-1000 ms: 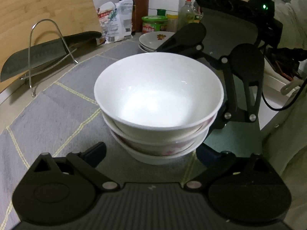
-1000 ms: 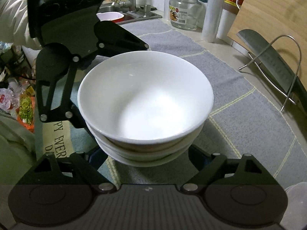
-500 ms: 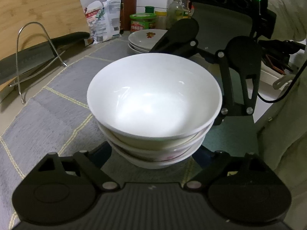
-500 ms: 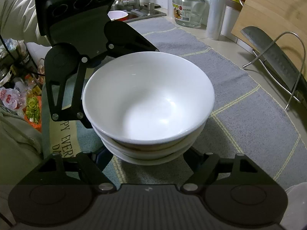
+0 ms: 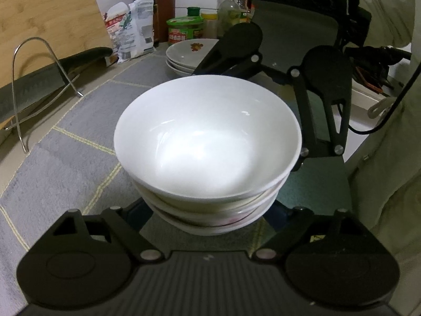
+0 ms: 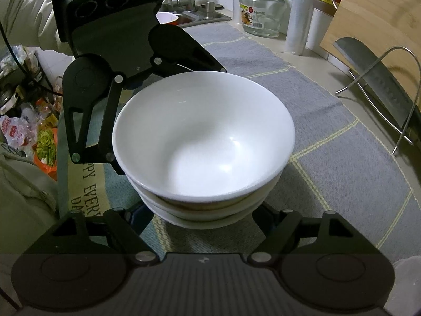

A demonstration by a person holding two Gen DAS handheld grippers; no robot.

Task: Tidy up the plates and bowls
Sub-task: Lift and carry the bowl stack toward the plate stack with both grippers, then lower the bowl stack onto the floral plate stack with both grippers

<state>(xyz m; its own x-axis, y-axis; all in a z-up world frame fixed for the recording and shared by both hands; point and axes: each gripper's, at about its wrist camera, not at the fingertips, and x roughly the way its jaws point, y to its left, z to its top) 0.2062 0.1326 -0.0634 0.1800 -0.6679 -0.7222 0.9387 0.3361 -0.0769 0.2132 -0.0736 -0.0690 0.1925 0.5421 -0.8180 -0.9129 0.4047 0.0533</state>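
A stack of three white bowls (image 5: pixel 208 142) sits on the grey mat (image 5: pixel 65 158), the lowest one with a reddish pattern. My left gripper (image 5: pixel 209 210) holds the base of the stack; its jaws have just been closing and now press the lowest bowl from both sides. In the right wrist view the same bowl stack (image 6: pixel 205 142) fills the centre. My right gripper (image 6: pixel 202 216) clasps its base from the opposite side, both fingers against the lowest bowl. Each gripper's black housing (image 5: pixel 302 26) shows beyond the bowls in the other's view.
A stack of white plates (image 5: pixel 189 52) lies farther back on the mat. A cleaver on a wire rack (image 6: pixel 381 84) leans by a wooden board (image 5: pixel 39 13). Bottles, a bag, a green tub (image 5: pixel 185 30), a glass jar (image 6: pixel 263 8) and a sink (image 6: pixel 200 15) line the counter.
The left gripper's fingers have drawn inward onto the lowest bowl and the gripper has rolled slightly. The right gripper's fingers have narrowed a little. The bowls have not shifted on the mat.
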